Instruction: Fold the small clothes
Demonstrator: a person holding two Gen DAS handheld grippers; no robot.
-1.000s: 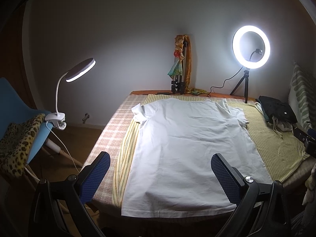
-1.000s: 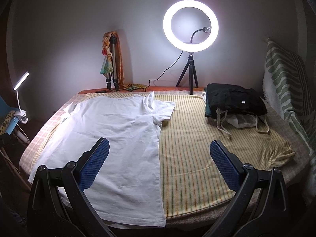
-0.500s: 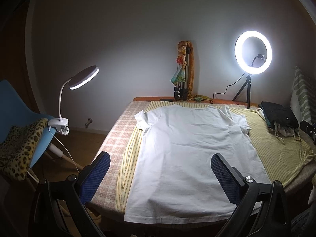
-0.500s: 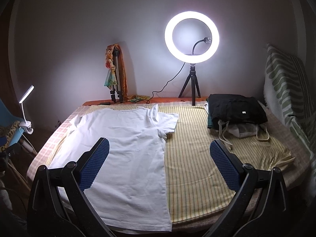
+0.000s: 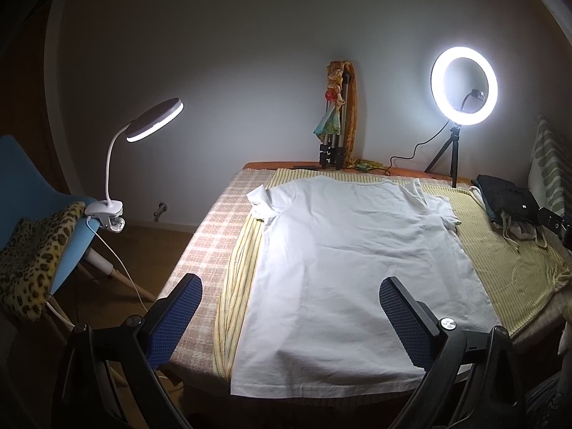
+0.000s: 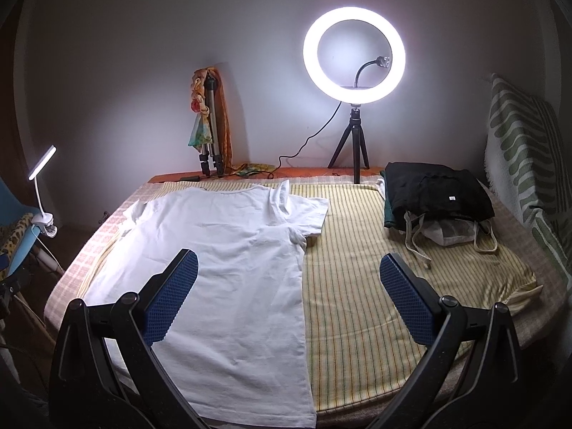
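Note:
A white T-shirt (image 5: 343,257) lies spread flat on a yellow striped cloth (image 5: 507,261) on the bed, collar toward the far wall. It also shows in the right wrist view (image 6: 228,268), left of centre. My left gripper (image 5: 289,307) is open and empty, held above the shirt's near hem. My right gripper (image 6: 287,286) is open and empty, above the shirt's right side and the striped cloth (image 6: 375,286).
A lit ring light (image 6: 354,60) on a tripod stands at the bed's far edge. A folded tripod (image 6: 211,132) leans on the wall. Dark folded clothes (image 6: 436,193) lie at the right. A clamp lamp (image 5: 143,132) and a blue chair (image 5: 32,207) stand left.
Both grippers have drawn back and risen a little, so the shirt and bed sit farther off and lower in both views. The jaws stay open.

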